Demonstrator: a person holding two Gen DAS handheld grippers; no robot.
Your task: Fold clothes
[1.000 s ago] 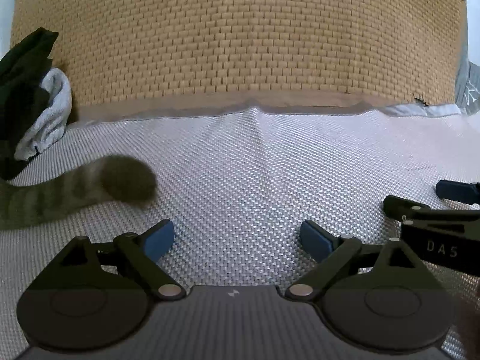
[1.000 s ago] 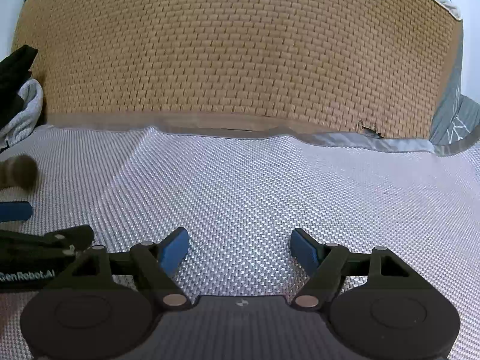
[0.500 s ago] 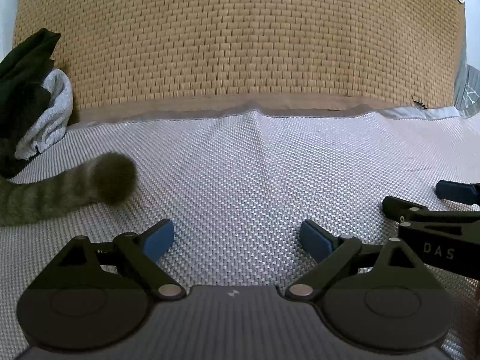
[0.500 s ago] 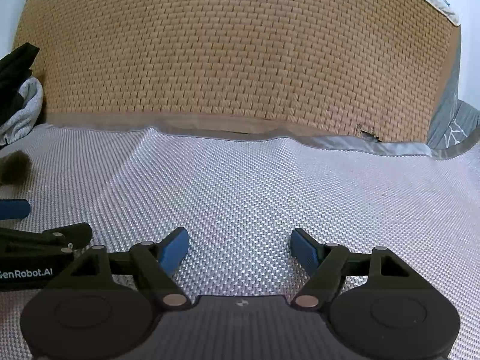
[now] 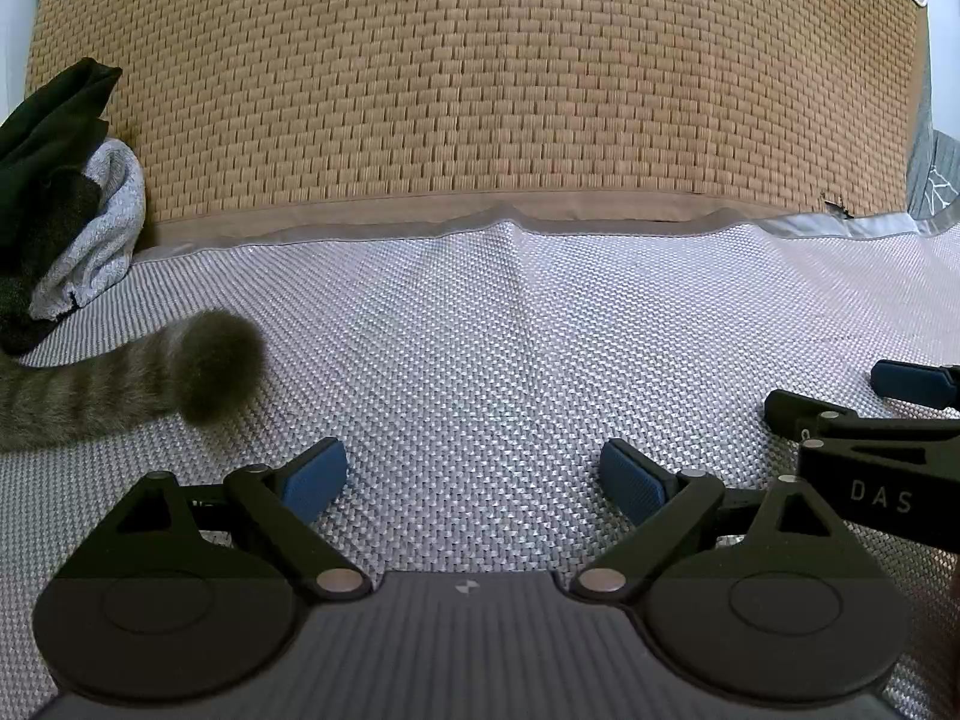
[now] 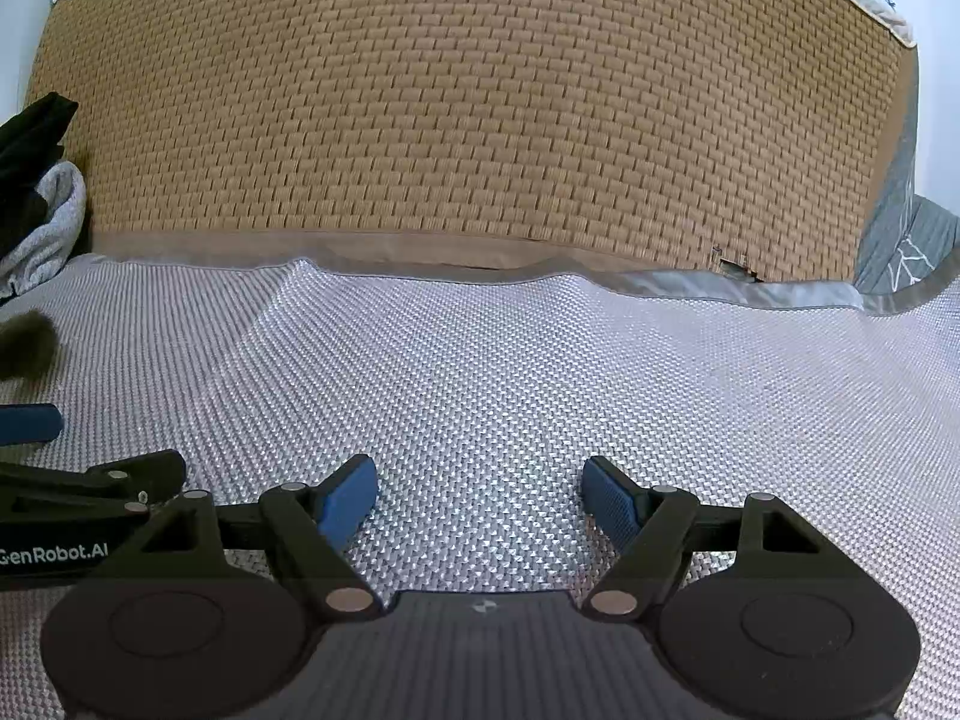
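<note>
1. Left wrist view: my left gripper (image 5: 474, 477) sits at the bottom centre of the frame, its jaws spread wide with nothing between the blue pads (image 5: 315, 477); only the silver mat (image 5: 510, 360) shows in the gap.
2. The clothes (image 5: 66, 198) are piled at the far left edge, upper half of the frame: a dark garment on top and a light grey knit one under it, leaning against the woven panel (image 5: 480, 78) that fills the top of the frame.
3. A furry striped tail (image 5: 150, 378) comes in from the left edge at mid-height and lies on the mat, its dark tip just above and left of my left pad, not touching it.
4. At the right edge, mid-height, my right gripper (image 5: 870, 414) pokes in from the side; from here I cannot tell how far it gapes.
5. Right wrist view: my right gripper (image 6: 480, 501) is at the bottom centre, jaws wide apart and holding nothing, bare mat (image 6: 540, 372) between them.
6. The clothes (image 6: 36, 204) show at the far left edge, upper half, against the panel (image 6: 480, 96), well apart from my pads.
7. The tail (image 6: 27, 342) tip is a blurred dark tuft at the left edge, just below the pile.
8. My left gripper (image 6: 72, 480) enters at the lower left.
9. A grey patterned cloth (image 6: 906, 252) sits at the right edge beside the panel.
</note>
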